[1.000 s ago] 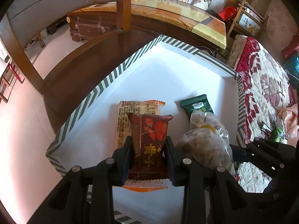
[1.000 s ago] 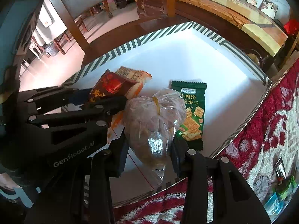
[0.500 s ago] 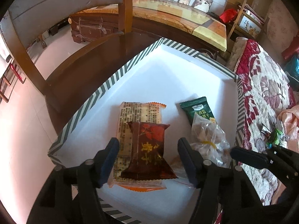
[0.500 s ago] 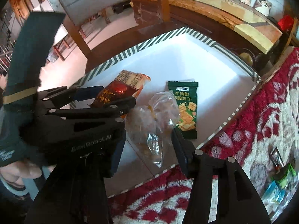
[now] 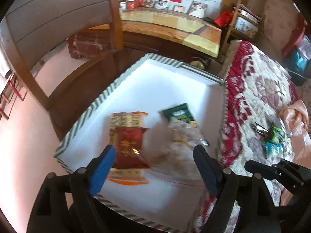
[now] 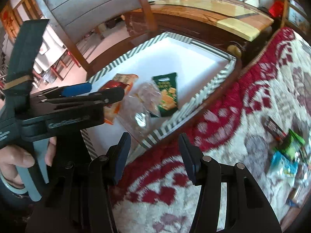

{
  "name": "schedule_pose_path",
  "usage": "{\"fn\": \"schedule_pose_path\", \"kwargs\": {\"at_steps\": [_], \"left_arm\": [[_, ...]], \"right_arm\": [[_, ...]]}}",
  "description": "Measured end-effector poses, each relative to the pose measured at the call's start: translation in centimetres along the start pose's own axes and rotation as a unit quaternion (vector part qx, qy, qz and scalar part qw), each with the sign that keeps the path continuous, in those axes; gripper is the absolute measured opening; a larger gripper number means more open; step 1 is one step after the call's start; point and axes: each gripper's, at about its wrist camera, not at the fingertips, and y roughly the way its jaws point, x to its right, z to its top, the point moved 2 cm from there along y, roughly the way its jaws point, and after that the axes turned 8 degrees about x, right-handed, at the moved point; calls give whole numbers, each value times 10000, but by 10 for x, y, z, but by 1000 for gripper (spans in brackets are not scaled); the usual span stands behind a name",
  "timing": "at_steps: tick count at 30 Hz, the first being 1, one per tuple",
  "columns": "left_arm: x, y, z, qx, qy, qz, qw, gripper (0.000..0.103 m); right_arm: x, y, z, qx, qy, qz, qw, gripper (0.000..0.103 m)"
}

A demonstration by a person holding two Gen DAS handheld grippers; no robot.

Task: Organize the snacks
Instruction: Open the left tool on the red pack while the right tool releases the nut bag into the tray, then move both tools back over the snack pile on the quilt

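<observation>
Left claw [image 5: 153,164] is gaping wide, holding nothing, hovering over the near end of the white tray [image 5: 165,85]. Beyond it the red packet [image 5: 129,147] is lying on the beige wrapper [image 5: 126,119]; the clear bag [image 5: 180,143], blurred, is overlapping the green cracker packet [image 5: 178,114].

Right claw [image 6: 153,153] is also spread wide and empty, hanging over the red-and-white blanket [image 6: 223,120]. Only its view is showing the hand [image 6: 21,163] gripping the left tool, plus loose wrappers [image 6: 287,151], possibly more snacks.
</observation>
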Motion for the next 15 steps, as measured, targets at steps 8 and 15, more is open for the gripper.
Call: {"fn": "schedule_pose_path", "kwargs": {"at_steps": [8,15], "left_arm": [[47,-6,-13,-111,374,-322,9987,86],[87,-10,-21,-167,730,-502,9959,86]], "right_arm": [[28,-25,-23,63,286,-236,9993,51],[57,-47,-46,83,528,-459,9975,51]]}}
